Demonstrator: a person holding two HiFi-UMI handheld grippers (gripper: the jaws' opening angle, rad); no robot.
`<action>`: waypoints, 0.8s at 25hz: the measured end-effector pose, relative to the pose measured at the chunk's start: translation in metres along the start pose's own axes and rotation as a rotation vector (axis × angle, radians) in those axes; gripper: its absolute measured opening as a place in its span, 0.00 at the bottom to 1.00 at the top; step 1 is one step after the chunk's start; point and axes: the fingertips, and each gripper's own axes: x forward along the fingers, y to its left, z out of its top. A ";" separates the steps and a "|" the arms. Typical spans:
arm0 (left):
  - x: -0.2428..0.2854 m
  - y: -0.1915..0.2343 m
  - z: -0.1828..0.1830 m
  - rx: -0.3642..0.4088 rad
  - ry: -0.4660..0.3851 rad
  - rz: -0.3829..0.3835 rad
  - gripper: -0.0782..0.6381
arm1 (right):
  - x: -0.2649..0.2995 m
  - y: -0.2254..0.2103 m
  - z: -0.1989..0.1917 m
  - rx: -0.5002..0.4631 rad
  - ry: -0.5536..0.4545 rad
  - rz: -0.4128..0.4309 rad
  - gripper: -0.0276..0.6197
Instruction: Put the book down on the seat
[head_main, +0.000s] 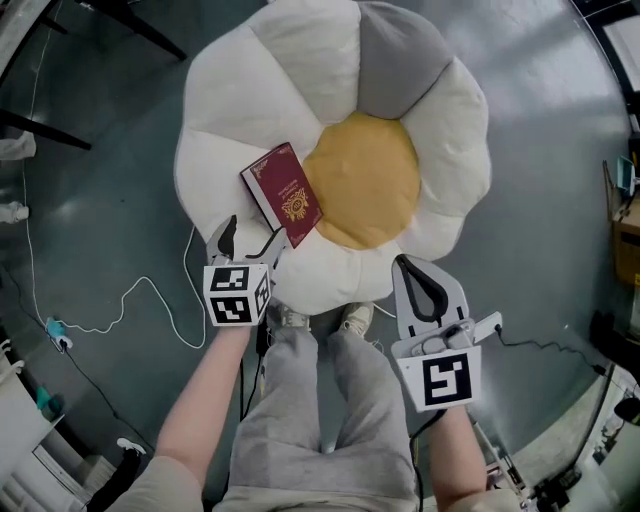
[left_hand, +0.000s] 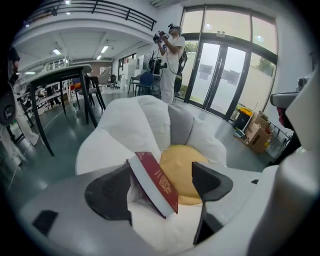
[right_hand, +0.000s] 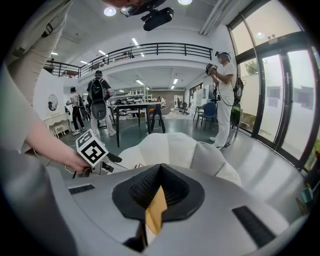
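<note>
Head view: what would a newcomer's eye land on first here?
The giant flower-shaped cushion on the grey floor dominates, with mostly white petals round a yellow centre. A dark red book lies on a left petal beside that centre, with the left gripper open just short of it.

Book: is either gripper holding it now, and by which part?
Nothing is held. The book lies on the seat, clear of the left gripper, whose jaws stand wide apart. The right gripper is shut on nothing.
</note>
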 end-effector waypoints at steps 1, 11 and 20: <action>-0.009 -0.006 0.012 0.017 -0.013 -0.007 0.66 | -0.004 -0.001 0.006 0.000 -0.001 -0.006 0.04; -0.114 -0.071 0.124 0.098 -0.131 -0.115 0.63 | -0.067 -0.019 0.096 0.003 -0.057 -0.102 0.04; -0.235 -0.107 0.231 0.164 -0.256 -0.156 0.61 | -0.154 -0.038 0.173 -0.040 -0.072 -0.228 0.04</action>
